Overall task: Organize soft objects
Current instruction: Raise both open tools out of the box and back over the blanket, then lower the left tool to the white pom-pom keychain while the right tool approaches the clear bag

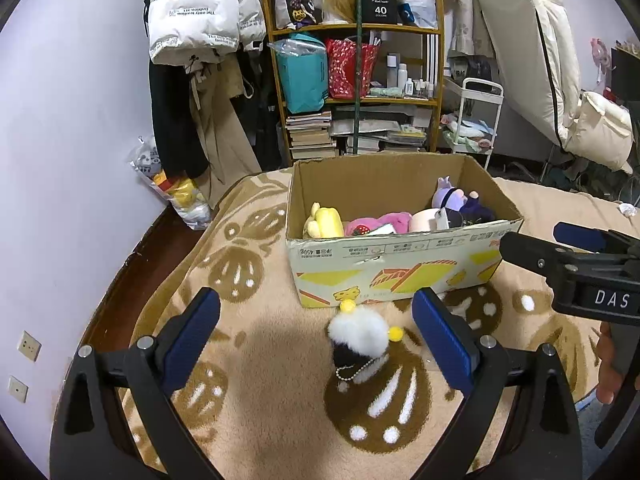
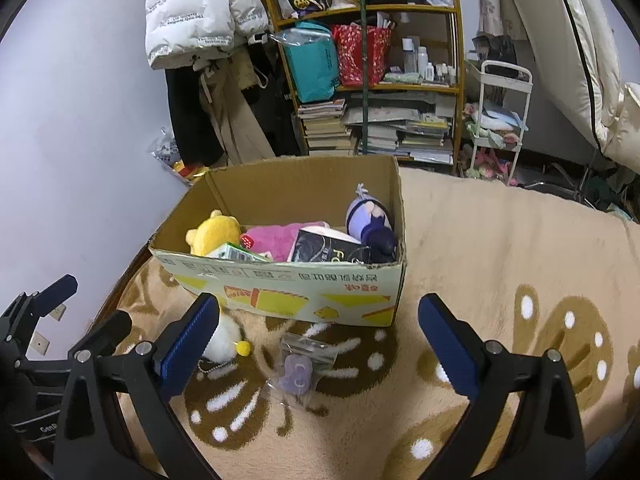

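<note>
An open cardboard box (image 1: 400, 268) stands on the patterned blanket and holds a yellow plush (image 1: 322, 222), a pink plush (image 1: 380, 222) and a purple doll (image 1: 456, 200). A small white and black fluffy toy (image 1: 360, 338) with yellow pom-poms lies in front of the box, between the fingers of my open left gripper (image 1: 316, 334). My right gripper (image 2: 318, 338) is open and empty over a small purple item in a clear bag (image 2: 298, 372). The box (image 2: 288, 280) and the fluffy toy (image 2: 224, 340) also show in the right wrist view. The right gripper (image 1: 560, 256) shows at the right edge of the left wrist view.
A wooden shelf (image 1: 356, 68) with books, bags and bottles stands behind the box. Coats (image 1: 200, 60) hang at the left, a white cart (image 1: 476, 120) at the right. The blanket's left edge (image 1: 132, 280) drops to a dark floor by the wall.
</note>
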The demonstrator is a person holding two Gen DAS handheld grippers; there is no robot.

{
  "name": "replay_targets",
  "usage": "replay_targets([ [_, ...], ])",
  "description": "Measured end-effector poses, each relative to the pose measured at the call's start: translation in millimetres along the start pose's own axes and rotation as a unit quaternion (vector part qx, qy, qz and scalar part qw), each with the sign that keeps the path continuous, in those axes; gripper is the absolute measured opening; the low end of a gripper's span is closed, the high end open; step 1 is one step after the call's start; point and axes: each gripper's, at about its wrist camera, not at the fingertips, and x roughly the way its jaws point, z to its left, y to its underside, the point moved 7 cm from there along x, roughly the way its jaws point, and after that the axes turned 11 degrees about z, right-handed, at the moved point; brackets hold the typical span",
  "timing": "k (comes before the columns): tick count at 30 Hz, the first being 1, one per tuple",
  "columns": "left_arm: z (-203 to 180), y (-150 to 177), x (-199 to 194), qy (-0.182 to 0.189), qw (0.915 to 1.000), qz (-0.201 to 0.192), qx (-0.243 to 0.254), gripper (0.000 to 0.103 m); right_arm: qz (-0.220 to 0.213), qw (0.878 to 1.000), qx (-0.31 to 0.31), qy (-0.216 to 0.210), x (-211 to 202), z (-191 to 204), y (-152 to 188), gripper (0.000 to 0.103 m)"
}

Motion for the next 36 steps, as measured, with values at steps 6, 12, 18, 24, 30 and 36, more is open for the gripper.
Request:
replay_targets([
  [6, -0.8, 2.7, 10.4, -0.006, 0.9999, 0.011, 0.003, 0.096, 0.011, 1.0, 0.016, -0.006, 7.8, -7.1, 3.2, 0.103],
  [12, -1.6, 5.5, 22.4, -0.008, 0.9996, 0.024, 0.007, 0.096, 0.027, 0.999, 0.026, -0.004, 18.6, -13.3, 6.7, 0.103],
  [18, -4.0, 7.8, 33.9, -0.001, 0.9989, 0.045, 0.011, 0.096, 0.043, 0.999, 0.026, 0.002, 29.1, -14.2, 10.5, 0.103],
  [24, -3.0, 11.4, 45.9, 0.003, 0.9981, 0.061, 0.011, 0.096, 0.058, 0.998, 0.019, 0.008, 38.7, -13.4, 13.0, 0.103],
  [30, -6.7, 14.1, 60.9, 0.013, 0.9967, 0.078, 0.019, 0.096, 0.084, 0.996, 0.029, 0.006, 50.5, -17.6, 17.2, 0.103],
  [36, -11.5, 15.7, 70.1, 0.013, 0.9955, 0.088, 0.033, 0.096, 0.099, 0.994, 0.049, -0.013, 59.3, -24.2, 18.9, 0.103],
])
